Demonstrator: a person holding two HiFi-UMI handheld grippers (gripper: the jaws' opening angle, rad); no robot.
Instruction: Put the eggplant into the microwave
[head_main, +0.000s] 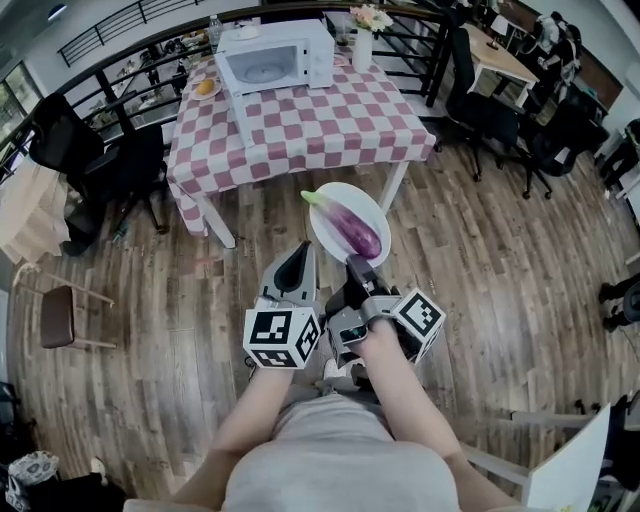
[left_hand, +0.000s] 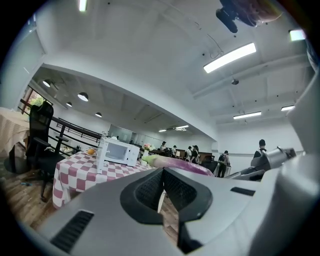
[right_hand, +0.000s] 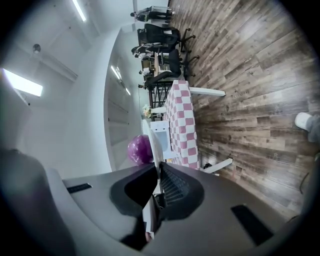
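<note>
- purple eggplant (head_main: 350, 228), where is it right now?
- lying on a white plate (head_main: 367, 200), green stem end toward the table (head_main: 320, 125). plate is held in the air over the wood floor (head_main: 480, 300), short of the table. not in the microwave (head_main: 275, 57).
- who has the plate?
- right gripper (head_main: 357, 266). jaws clamped on the near rim. right gripper view shows the plate (right_hand: 152, 142) edge-on between the pads, eggplant (right_hand: 139, 149) on one face of it. that view is turned on its side, floor at the right.
- left gripper?
- left gripper (head_main: 298, 262) sits just beside the plate's left edge, no contact that i can see. jaws drawn together, nothing gripped, only a thin sliver of background in the gap. its view looks level past the eggplant (left_hand: 175, 162) toward the table (left_hand: 75, 170).
- microwave state?
- white, on the far left part of the red-and-white checked cloth. door swung open toward the person, cavity visible. left gripper view has the microwave (left_hand: 120, 151) with the door edge-on at its left.
- anything else on the table?
- small dish with something orange (head_main: 206, 87) left of the microwave, vase with flowers (head_main: 365, 35) to its right.
- surroundings?
- black office chairs (head_main: 120, 165) either side of the table, black railing (head_main: 130, 60) behind it. people standing at the far end of the room in the left gripper view.
</note>
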